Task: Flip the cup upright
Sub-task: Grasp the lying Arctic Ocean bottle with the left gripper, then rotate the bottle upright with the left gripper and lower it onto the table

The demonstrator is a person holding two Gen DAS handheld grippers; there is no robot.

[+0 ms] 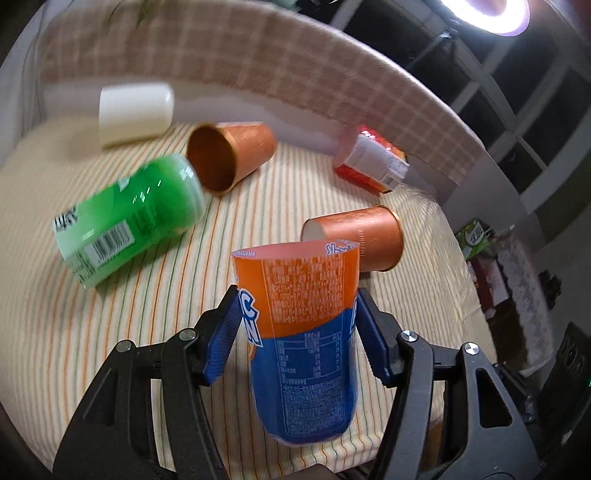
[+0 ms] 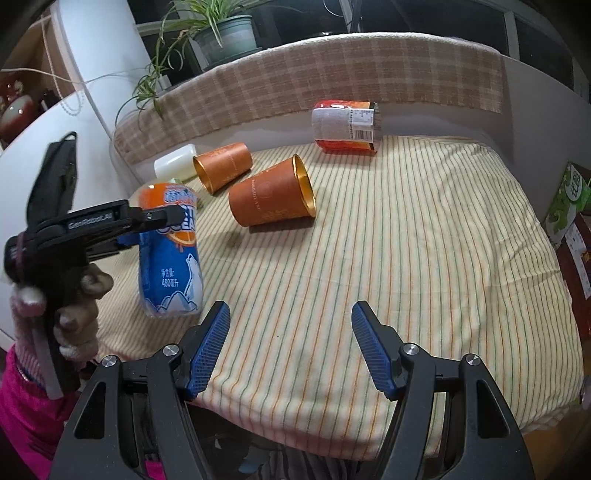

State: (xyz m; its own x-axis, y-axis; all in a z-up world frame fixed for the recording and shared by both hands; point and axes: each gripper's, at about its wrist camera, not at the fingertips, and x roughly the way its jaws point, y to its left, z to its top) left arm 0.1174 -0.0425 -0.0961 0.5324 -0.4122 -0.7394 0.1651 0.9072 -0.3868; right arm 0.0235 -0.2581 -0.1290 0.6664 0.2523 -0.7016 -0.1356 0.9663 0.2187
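My left gripper is shut on an orange-and-blue cup and holds it close to upright, open end up, above the striped cloth. The right wrist view shows this cup held at the table's left side by the left gripper. My right gripper is open and empty above the near middle of the table. Two copper-orange cups lie on their sides: one near the middle, one further back.
A green cup lies on its side at left. A white cup and a red-and-white cup lie near the back edge. The striped tablecloth covers the table. A potted plant stands behind.
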